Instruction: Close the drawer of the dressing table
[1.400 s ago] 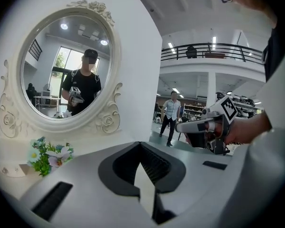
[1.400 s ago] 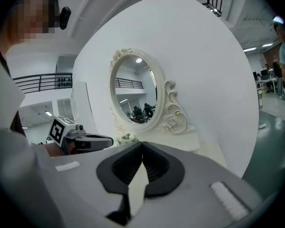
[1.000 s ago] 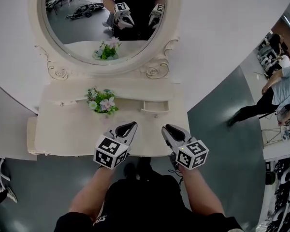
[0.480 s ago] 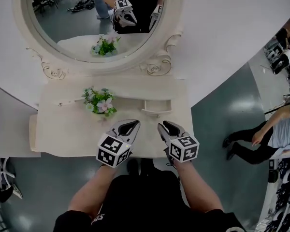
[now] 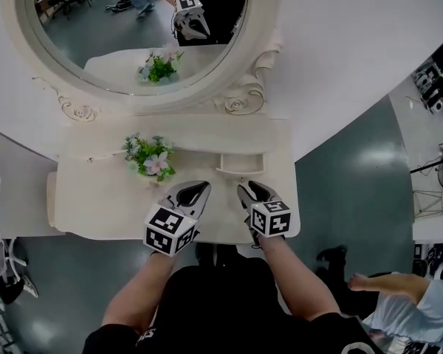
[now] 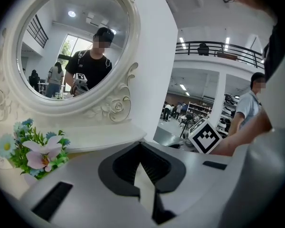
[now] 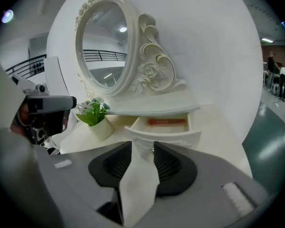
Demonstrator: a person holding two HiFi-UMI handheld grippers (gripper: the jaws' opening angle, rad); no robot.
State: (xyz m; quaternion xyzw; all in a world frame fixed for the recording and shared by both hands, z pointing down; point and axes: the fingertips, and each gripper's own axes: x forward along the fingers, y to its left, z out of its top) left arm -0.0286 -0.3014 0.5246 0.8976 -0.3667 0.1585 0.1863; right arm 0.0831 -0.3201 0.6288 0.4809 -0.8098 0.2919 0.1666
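Observation:
The cream dressing table (image 5: pixel 96 201) has a small drawer (image 5: pixel 241 165) pulled out below its oval mirror (image 5: pixel 133 35). In the right gripper view the drawer front (image 7: pixel 180 136) lies just ahead, with a flat orange item (image 7: pixel 166 122) inside. My right gripper (image 5: pixel 245 191) (image 7: pixel 142 145) hangs over the table's front part; its jaws are opening and hold nothing, and the drawer's knob (image 7: pixel 152 151) shows through the gap. My left gripper (image 5: pixel 194 192) (image 6: pixel 140 144) hovers beside it, tips together, empty.
A pot of artificial flowers (image 5: pixel 151 158) (image 7: pixel 96 118) stands left of the drawer, just ahead of the left gripper. A low white unit (image 5: pixel 15 205) adjoins the table's left side. A person (image 5: pixel 399 308) bends at the lower right on the grey floor.
My right gripper has dropped and moved in toward the drawer, with its jaws spreading wider. The left gripper edged forward a little. The bystander on the right walked toward the lower right.

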